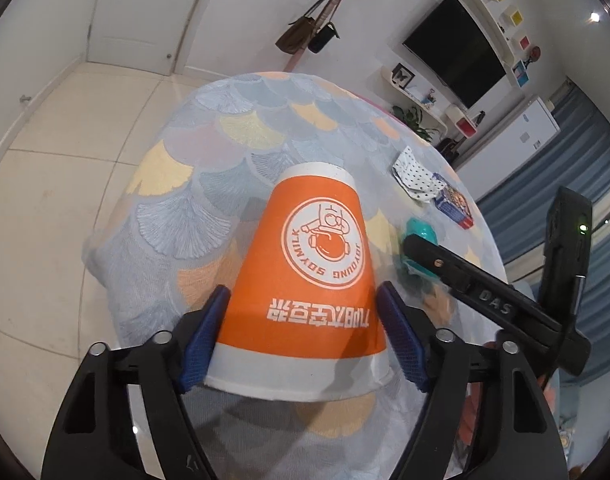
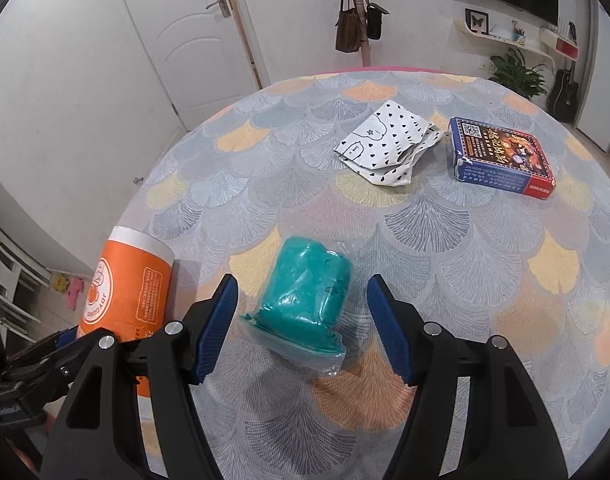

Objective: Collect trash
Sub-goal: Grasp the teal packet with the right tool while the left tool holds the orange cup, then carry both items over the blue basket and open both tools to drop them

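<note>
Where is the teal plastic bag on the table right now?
In the right wrist view the teal plastic bag lies on the tablecloth between the right gripper's open fingers, right of the orange paper cup.

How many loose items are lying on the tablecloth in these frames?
4: the orange cup between the left gripper's pads, the teal bag between the right gripper's open pads, the dotted wrapper and card box farther back. Others may lie out of view.

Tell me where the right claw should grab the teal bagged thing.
Grip the teal bundle across its upper body, not the flared base or loose plastic. It leans on the tablecloth between the open right claw; probably come straight forward and down.
</note>
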Tool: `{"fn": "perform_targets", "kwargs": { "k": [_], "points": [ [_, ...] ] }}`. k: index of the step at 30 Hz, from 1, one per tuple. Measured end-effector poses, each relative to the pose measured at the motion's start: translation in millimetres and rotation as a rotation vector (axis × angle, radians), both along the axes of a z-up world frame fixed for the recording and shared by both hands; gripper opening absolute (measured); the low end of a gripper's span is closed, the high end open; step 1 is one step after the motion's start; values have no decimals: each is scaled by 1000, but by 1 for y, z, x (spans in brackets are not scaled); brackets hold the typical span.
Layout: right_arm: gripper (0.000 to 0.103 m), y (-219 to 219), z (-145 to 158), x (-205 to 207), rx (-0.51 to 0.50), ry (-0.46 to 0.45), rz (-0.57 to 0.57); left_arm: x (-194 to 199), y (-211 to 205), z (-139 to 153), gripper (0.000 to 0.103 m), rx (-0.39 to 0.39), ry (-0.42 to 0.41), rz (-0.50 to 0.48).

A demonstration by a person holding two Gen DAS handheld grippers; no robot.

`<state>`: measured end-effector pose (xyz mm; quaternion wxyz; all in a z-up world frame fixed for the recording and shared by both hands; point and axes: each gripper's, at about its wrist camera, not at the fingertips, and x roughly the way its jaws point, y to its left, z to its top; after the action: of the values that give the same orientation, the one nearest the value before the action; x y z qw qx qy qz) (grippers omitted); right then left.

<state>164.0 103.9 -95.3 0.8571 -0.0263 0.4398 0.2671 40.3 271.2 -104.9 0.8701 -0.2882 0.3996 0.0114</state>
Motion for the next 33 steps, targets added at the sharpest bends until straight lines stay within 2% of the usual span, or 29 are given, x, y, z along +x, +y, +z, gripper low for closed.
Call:
{"fn": "perform_targets", "kwargs": {
  "k": [1,4,5,8,17,23,28,33],
  "points": [
    [59,0,0,0,-1,-2,-1,0,-1,1,70,4,-3,2],
    [38,0,-2,1,-11,4,9,-2,-4,4,59,-6,-22,1],
    [37,-1,-2,1,-11,4,8,-2,-6,7,50,-14,-34,-9],
    [36,-5,0,-2,-9,-7,10,0,-16,13,47,38,-35,-20],
    [35,-50,34,-15,42,-95,-53,13,-46,35,33,61,-82,-81],
    [35,-101,53,-19,76,-139,-136,25,-81,48,32,102,-106,-149],
    [35,-137,58,-16,106,-143,-195,32,-104,51,32,114,-110,-181],
    [35,-166,64,-15,134,-158,-249,40,-129,70,31,137,-159,-222]
  ]
}}
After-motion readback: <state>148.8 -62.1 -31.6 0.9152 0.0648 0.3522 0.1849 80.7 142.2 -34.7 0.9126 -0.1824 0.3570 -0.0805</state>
